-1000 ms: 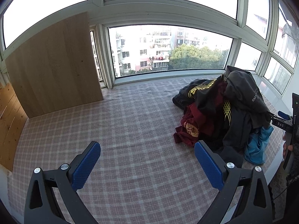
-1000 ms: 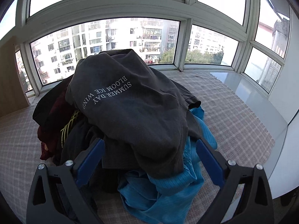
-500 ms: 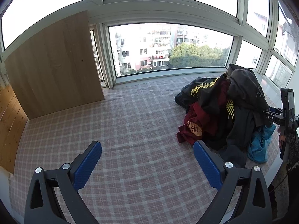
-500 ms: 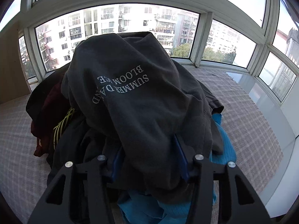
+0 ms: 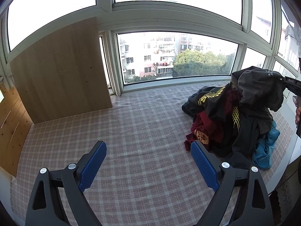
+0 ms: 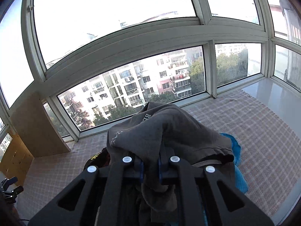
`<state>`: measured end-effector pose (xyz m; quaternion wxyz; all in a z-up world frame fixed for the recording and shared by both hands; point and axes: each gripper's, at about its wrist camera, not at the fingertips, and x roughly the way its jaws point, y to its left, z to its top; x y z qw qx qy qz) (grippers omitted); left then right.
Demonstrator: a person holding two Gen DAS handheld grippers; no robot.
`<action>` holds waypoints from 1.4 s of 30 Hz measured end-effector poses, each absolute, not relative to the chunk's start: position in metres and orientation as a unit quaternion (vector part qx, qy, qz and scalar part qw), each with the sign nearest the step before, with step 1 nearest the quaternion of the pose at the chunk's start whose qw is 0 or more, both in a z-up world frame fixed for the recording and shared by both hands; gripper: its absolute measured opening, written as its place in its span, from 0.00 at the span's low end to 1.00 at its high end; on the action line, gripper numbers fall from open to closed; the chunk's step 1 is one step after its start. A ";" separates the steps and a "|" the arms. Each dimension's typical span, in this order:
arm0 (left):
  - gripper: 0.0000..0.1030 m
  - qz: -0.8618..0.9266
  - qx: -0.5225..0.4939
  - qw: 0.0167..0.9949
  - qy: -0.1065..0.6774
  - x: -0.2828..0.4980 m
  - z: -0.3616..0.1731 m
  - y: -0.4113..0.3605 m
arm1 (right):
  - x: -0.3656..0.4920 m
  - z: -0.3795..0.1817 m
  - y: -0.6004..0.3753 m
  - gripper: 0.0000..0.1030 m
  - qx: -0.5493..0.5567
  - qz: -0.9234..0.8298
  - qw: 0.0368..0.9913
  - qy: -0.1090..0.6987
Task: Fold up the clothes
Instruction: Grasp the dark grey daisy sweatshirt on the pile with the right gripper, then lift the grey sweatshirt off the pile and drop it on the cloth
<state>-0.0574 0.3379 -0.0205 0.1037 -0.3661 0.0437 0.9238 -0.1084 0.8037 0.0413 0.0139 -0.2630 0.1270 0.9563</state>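
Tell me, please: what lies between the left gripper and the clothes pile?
Only bare checked cloth separates the open left gripper from the clothes pile, as the left wrist view shows.

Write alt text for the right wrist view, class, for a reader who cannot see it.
The right gripper is shut on a dark grey T-shirt with white lettering, raised over a pile of clothes with a blue garment underneath. Beyond lie a checked cloth surface, a wooden board and bay windows facing apartment blocks.
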 end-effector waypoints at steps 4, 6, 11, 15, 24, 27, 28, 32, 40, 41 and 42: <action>0.88 0.929 -0.356 0.090 0.037 -0.056 -0.014 0.318 | -0.117 0.098 0.755 0.09 -0.237 0.968 -0.023 0.086; 0.88 0.933 -0.348 0.082 0.033 -0.053 -0.009 0.305 | -0.119 0.125 0.724 0.09 -0.226 0.971 -0.047 0.070; 0.88 0.944 -0.324 0.062 0.022 -0.043 0.006 0.261 | -0.110 0.179 0.635 0.09 -0.192 0.976 -0.094 0.030; 0.88 0.949 -0.311 0.046 0.012 -0.031 0.016 0.213 | -0.095 0.222 0.568 0.09 -0.155 0.977 -0.143 0.032; 0.90 0.958 -0.285 0.024 0.015 0.004 0.033 0.098 | -0.078 0.258 0.406 0.09 -0.135 0.965 -0.225 0.012; 0.90 0.955 -0.295 0.011 0.018 0.007 0.026 0.063 | -0.110 0.199 0.341 0.14 -0.231 0.938 -0.260 0.013; 0.90 0.953 -0.301 0.008 0.020 0.006 0.021 0.052 | -0.125 0.173 0.315 0.16 -0.273 0.923 -0.270 0.007; 0.90 0.940 -0.337 -0.007 0.046 -0.004 -0.011 0.017 | -0.167 0.039 0.230 0.25 -0.438 0.860 -0.257 -0.041; 0.90 0.903 -0.420 0.023 0.092 -0.035 -0.103 -0.003 | -0.150 -0.096 0.244 0.46 -0.523 0.820 -0.232 0.006; 0.90 0.898 -0.428 0.028 0.101 -0.037 -0.117 0.000 | -0.144 -0.113 0.244 0.47 -0.532 0.816 -0.224 -0.020; 0.90 0.893 -0.435 0.031 0.114 -0.038 -0.131 0.002 | -0.138 -0.131 0.245 0.47 -0.541 0.811 -0.214 -0.051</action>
